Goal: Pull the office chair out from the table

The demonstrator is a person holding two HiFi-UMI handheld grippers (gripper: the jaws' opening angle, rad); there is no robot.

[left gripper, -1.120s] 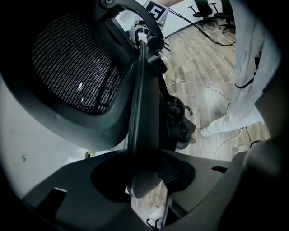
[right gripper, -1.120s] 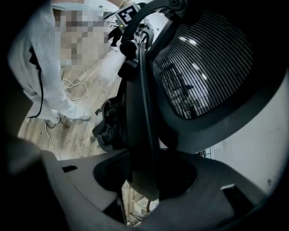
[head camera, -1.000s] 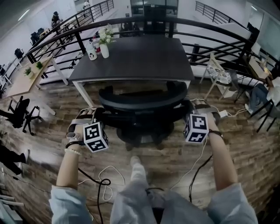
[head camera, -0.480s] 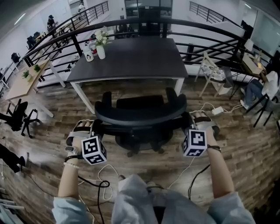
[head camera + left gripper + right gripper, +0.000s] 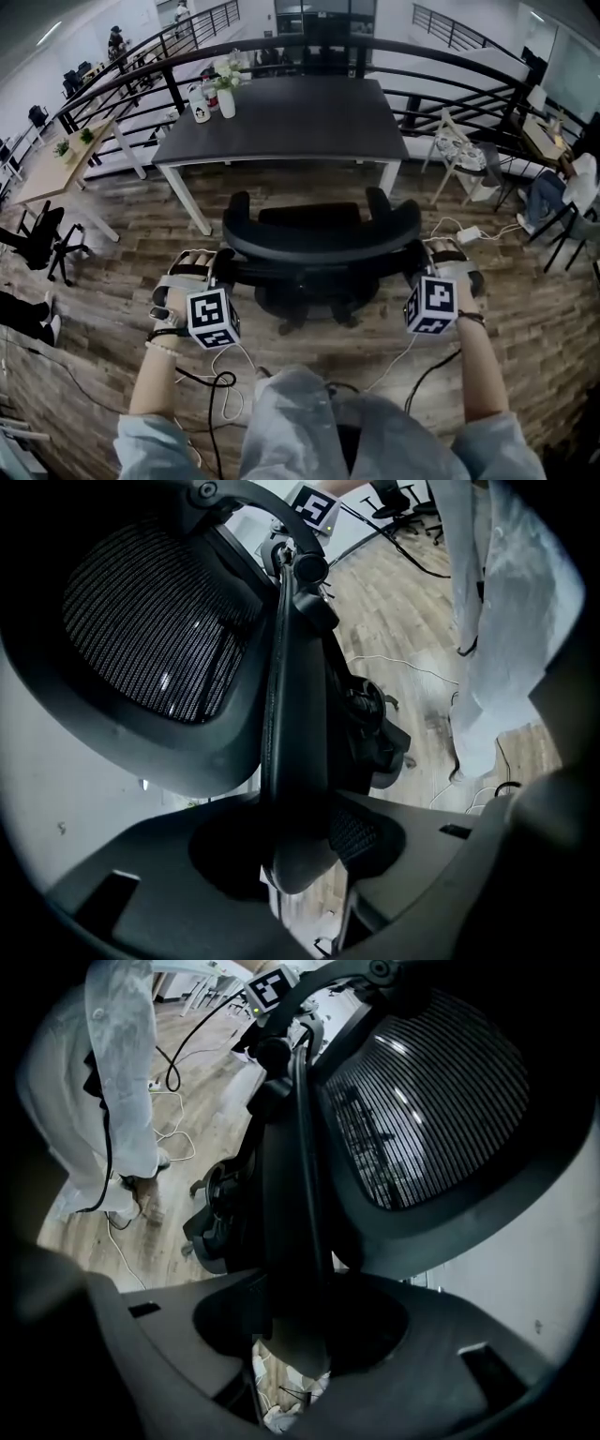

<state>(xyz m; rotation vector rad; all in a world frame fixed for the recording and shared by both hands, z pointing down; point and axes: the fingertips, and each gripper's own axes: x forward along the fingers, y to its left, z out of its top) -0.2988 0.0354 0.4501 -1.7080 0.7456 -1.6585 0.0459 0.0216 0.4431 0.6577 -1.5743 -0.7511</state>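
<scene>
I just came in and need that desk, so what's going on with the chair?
A person grips the back of the office chair from behind. The jaws of the left gripper are closed on one side edge, those of the right gripper on the other. The chair stands on the wood floor, apart from the dark table.

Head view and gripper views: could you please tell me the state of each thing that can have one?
office chair: upright, out from under the table.
left tongs: closed on the chair's back frame.
right tongs: closed on the chair's back frame.
vase: upright on the table.
</scene>
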